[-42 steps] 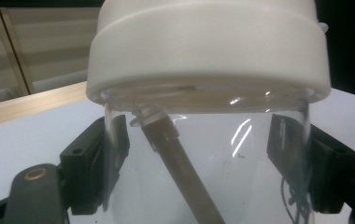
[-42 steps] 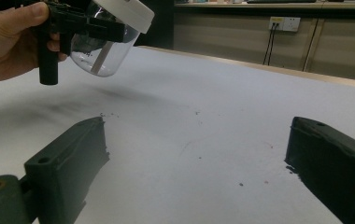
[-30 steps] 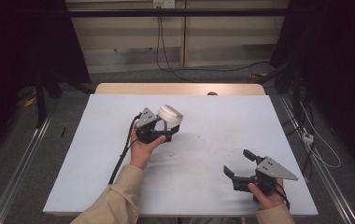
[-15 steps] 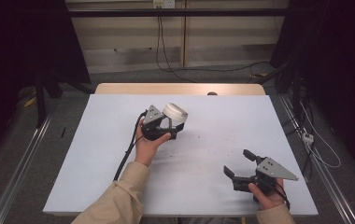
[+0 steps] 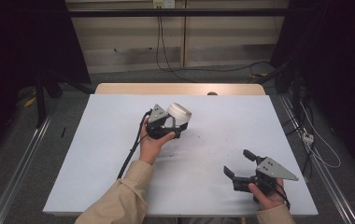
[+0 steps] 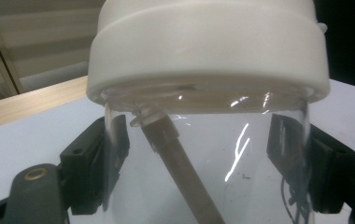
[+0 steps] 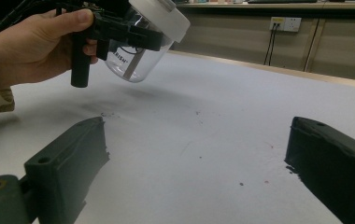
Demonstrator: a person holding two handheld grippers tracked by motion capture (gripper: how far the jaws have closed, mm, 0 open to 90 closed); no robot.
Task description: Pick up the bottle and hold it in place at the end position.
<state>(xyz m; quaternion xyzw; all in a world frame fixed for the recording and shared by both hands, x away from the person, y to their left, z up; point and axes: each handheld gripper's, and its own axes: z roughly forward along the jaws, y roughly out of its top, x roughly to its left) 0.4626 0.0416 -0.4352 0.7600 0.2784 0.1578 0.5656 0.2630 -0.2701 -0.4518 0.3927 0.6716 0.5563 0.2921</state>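
A clear plastic jar with a white lid (image 5: 178,113) is held off the table, tilted, near the table's middle. My left gripper (image 5: 171,125) is shut on its clear body just under the lid. In the left gripper view the jar (image 6: 203,140) sits between both black jaws, and a straw-like tube leans inside it. The right gripper view shows the jar (image 7: 143,42) at upper left, held by the left gripper (image 7: 119,32) in a hand. My right gripper (image 5: 241,164) rests low near the table's front right, open, with nothing between its jaws (image 7: 199,158).
The white table top (image 5: 96,154) has a few dark specks near its middle. A wooden strip (image 5: 180,88) runs along its far edge. Cables lie on the floor behind, and metal rails flank the table on both sides.
The left hand has carried the jar a little to the right and up over the table. The right gripper has stayed where it was.
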